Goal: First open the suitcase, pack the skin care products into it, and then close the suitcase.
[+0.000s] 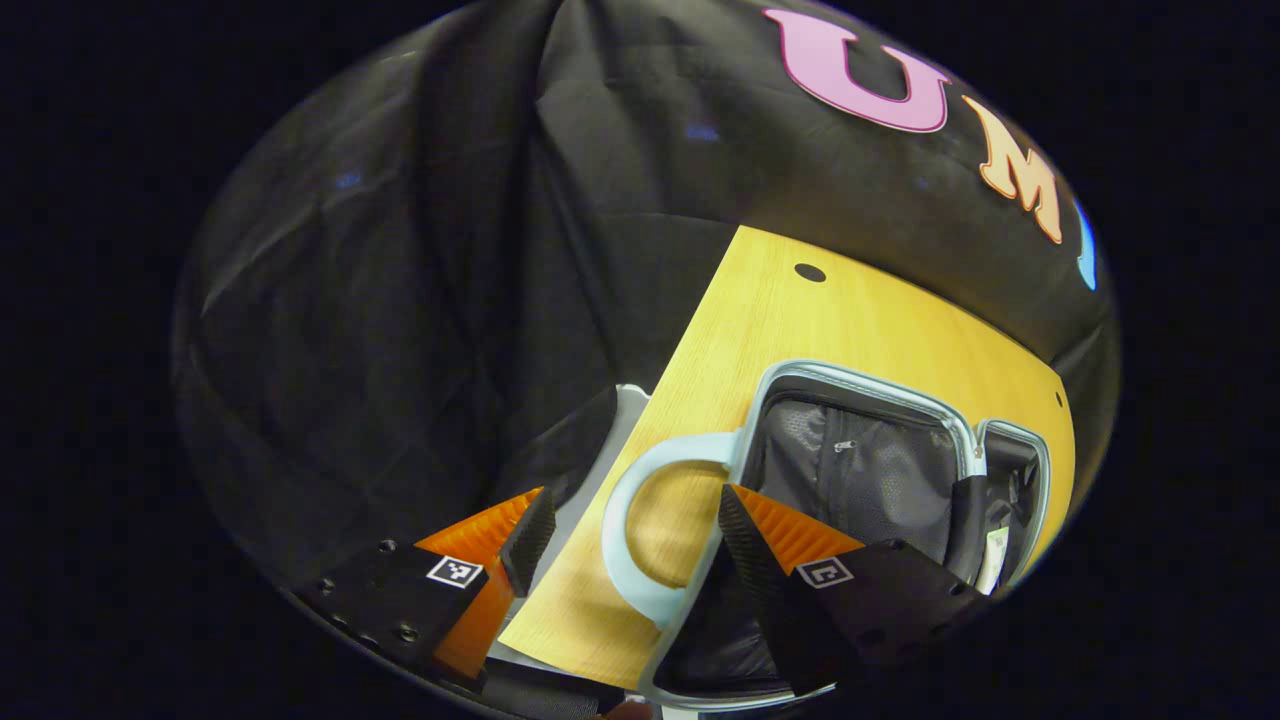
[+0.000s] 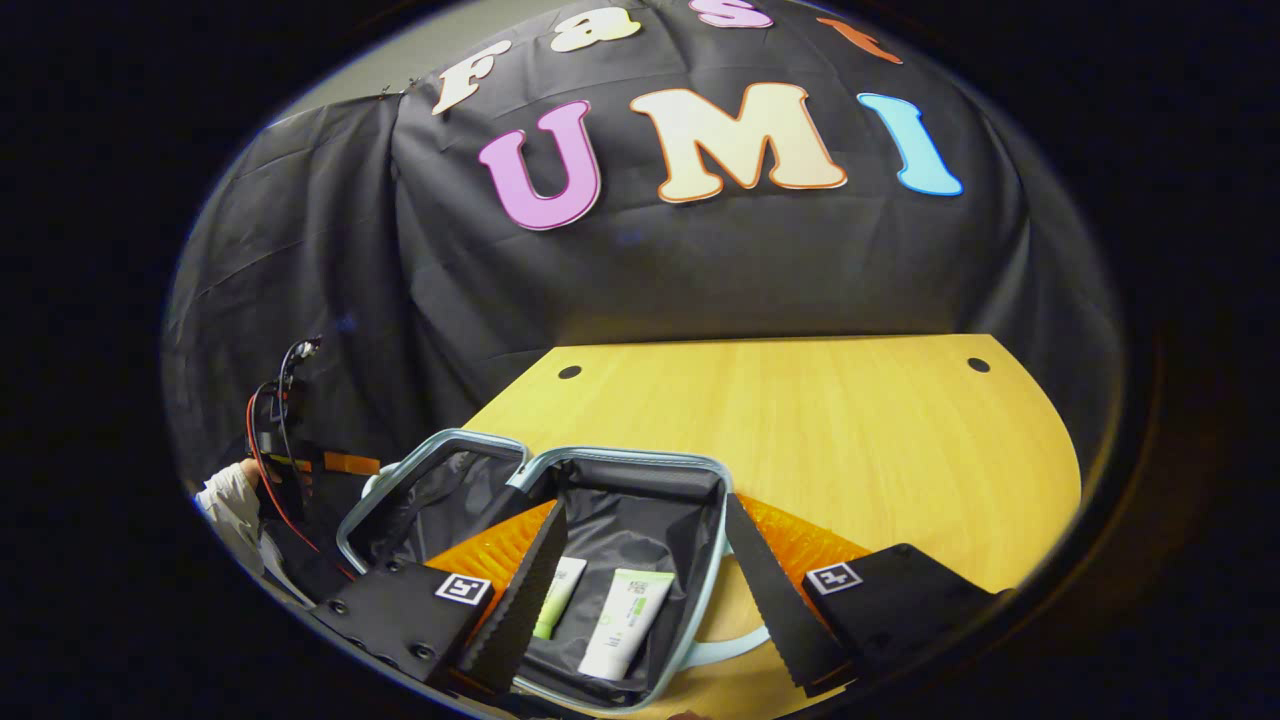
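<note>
open suitcase [image 2: 620, 480] on wooden table [image 2: 850, 420], two tubes [image 2: 628, 620] inside between parted right gripper [image 2: 640, 590], left gripper [image 1: 625, 540] parted astride handle [image 1: 625, 500]

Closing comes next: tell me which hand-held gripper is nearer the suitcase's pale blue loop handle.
Left hand-held gripper: open fingers flank the handle. Right hand-held gripper hangs over the tubes.

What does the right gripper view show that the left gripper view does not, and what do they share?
Right gripper view: two skin care tubes lying in one half of the open suitcase, plus a sleeve holding the other gripper at far left. Left gripper view: the suitcase's mesh zip pocket and its handle, which lies ahead of the open left gripper. Shared: the open suitcase on the wooden table. The right gripper is open above the tubes.
</note>
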### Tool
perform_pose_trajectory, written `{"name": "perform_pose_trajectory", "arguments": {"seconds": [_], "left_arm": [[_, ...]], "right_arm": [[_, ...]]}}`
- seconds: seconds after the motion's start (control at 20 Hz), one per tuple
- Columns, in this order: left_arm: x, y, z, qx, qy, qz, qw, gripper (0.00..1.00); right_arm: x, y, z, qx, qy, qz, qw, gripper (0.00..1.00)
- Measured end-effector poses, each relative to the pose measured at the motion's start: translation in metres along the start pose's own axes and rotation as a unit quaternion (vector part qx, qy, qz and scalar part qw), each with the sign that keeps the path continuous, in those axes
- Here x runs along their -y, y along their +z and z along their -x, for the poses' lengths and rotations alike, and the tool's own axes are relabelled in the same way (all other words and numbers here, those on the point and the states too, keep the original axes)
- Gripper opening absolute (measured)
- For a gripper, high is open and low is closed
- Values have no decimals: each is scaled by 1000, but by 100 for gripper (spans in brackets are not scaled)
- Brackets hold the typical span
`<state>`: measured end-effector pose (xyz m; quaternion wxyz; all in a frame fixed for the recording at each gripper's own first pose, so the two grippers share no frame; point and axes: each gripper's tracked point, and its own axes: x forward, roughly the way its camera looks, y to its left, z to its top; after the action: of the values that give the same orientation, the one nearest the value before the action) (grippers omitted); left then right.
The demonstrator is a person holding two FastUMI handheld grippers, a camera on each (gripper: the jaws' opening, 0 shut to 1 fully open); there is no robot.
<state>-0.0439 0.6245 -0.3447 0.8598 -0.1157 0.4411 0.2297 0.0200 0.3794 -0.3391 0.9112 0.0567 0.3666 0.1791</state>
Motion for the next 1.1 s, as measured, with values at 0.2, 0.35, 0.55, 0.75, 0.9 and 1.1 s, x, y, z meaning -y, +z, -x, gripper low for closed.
{"name": "perform_pose_trajectory", "arguments": {"seconds": [0.2, 0.35, 0.55, 0.75, 0.9, 1.1], "left_arm": [[-12, -8, -21, -34, -4, 11, 999, 93], [-28, -9, -25, -50, 11, 2, 999, 82], [-35, -8, -23, -74, 9, 0, 997, 39], [-12, -13, -13, -56, 31, -46, 997, 5], [0, 4, 8, -33, 38, -57, 997, 0], [9, 38, 61, 18, 39, -62, 997, 0]], "right_arm": [[23, -2, 13, 7, -26, -10, 1000, 98], [35, -4, 20, 8, -37, -9, 999, 98], [45, 1, 27, 17, -40, -8, 999, 98], [52, 5, 32, 28, -38, 3, 999, 98], [56, 11, 33, 39, -31, 16, 999, 98], [61, 25, 39, 62, -17, 23, 998, 99]]}}
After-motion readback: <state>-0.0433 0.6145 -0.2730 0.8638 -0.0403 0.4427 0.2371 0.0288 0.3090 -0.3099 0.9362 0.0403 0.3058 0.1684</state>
